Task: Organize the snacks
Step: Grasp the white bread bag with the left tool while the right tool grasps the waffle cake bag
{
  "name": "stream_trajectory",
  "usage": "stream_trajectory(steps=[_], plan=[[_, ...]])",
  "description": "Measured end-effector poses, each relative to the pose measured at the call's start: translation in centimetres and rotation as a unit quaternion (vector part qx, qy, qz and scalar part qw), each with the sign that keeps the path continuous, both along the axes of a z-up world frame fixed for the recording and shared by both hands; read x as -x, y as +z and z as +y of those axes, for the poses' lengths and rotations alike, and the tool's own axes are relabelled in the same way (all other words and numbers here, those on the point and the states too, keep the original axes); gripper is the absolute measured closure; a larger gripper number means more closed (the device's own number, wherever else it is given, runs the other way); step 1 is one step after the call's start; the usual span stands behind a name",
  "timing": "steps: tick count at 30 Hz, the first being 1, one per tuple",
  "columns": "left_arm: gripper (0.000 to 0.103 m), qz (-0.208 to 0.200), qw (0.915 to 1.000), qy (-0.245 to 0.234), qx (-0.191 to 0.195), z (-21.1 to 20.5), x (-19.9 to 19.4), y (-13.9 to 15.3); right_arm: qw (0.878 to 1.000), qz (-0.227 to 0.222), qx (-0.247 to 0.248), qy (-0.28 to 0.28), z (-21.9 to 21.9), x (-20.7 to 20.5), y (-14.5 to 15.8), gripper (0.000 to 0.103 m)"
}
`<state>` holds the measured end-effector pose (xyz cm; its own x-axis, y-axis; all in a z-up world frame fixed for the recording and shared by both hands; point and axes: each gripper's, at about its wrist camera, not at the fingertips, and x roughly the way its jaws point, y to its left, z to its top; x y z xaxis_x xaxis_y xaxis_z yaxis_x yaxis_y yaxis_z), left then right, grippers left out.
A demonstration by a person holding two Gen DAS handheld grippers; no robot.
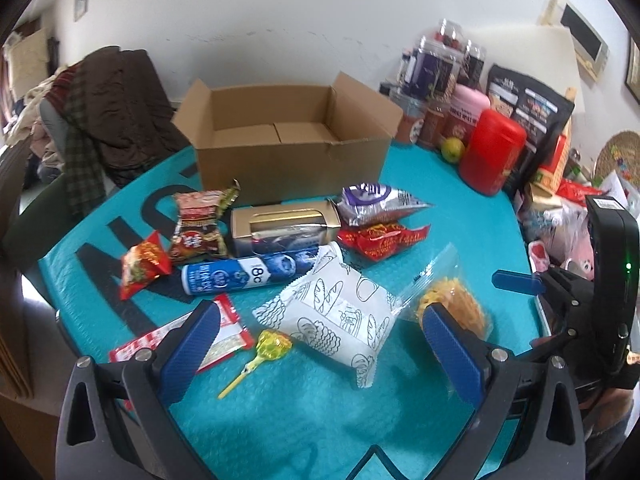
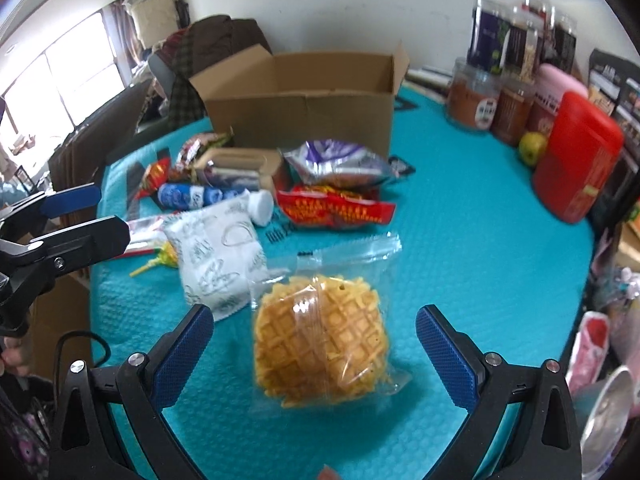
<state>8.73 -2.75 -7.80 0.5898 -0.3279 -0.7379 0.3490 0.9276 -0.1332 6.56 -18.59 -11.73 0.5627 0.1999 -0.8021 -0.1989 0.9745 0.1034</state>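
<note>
Clear plastic wraps the waffle (image 2: 322,338), which lies flat on the teal mat (image 2: 480,240) between the spread fingers of the right gripper (image 2: 314,354); neither pad (image 2: 448,356) touches it, and the jaws stand wide open. Just beside the waffle's left edge sits a white pouch (image 2: 218,258) printed with bread drawings, its corner close to the left pad.

The left gripper (image 1: 318,346) hovers over the same pile, jaws also wide open and holding nothing. The white pouch (image 1: 336,312) lies between its fingers, a yellow lollipop (image 1: 268,350) sits near the left finger, and a red-and-white sachet (image 1: 180,336) is partly hidden behind that finger. The waffle (image 1: 452,312) shows behind the right finger.

Further off lie a blue tube (image 1: 248,274), a gold box (image 1: 280,226), a purple bag (image 1: 372,202) over a red packet (image 1: 384,240), and two more red snack bags (image 1: 172,248) at the left. Behind them all the carton (image 1: 288,136) stands with flaps up and its floor bare. To the right, apart from the pile, are a red canister (image 1: 494,152), a green apple (image 1: 452,148) and jars (image 2: 500,80) against the wall.
</note>
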Motion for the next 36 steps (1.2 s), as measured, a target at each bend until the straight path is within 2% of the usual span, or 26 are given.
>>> stream_trajectory(steps=[4, 9, 11, 14, 20, 27, 28, 32, 36], plan=[[0.0, 0.008, 0.9994, -0.03, -0.012, -0.7, -1.3, -1.0, 1.0, 0.024, 0.011, -0.004, 0.1, -1.0, -1.7, 0.0], [0.0, 0.01, 0.9957, -0.083, -0.039, -2.1, -2.8, -2.1, 0.998, 0.06, -0.001, -0.015, -0.5, -2.0, -3.6, 0.0], [0.0, 0.019, 0.9933, -0.104, -0.046, -2.7, -3.3, -2.7, 0.998, 0.065, -0.008, -0.02, -1.0, -2.0, -3.9, 0.014], [0.0, 0.038, 0.9894, -0.129, -0.055, -3.4, -4.2, -3.6, 0.997, 0.066, 0.0, -0.028, -1.5, -1.7, -3.8, 0.021], [0.0, 0.075, 0.9785, -0.172, -0.086, -4.9, -5.1, -5.5, 0.996, 0.073, -0.005, -0.049, -2.8, -1.2, -3.5, 0.021], [0.0, 0.11, 0.9696, -0.177, -0.128, -5.3, -5.8, -8.2, 0.995, 0.08, -0.006, -0.062, -3.0, -1.9, -3.6, 0.021], [0.0, 0.102, 0.9707, -0.178, -0.126, -5.2, -5.7, -8.2, 0.995, 0.08, -0.004, -0.062, -2.8, -2.1, -3.7, 0.021], [0.02, 0.074, 0.9749, -0.177, -0.113, -4.6, -5.0, -7.6, 0.995, 0.078, 0.003, -0.063, -2.3, -2.3, -3.7, 0.021], [0.033, 0.075, 0.9779, -0.173, -0.09, -3.9, -4.8, -7.0, 0.995, 0.073, -0.005, -0.07, -2.2, -2.0, -3.4, 0.023]])
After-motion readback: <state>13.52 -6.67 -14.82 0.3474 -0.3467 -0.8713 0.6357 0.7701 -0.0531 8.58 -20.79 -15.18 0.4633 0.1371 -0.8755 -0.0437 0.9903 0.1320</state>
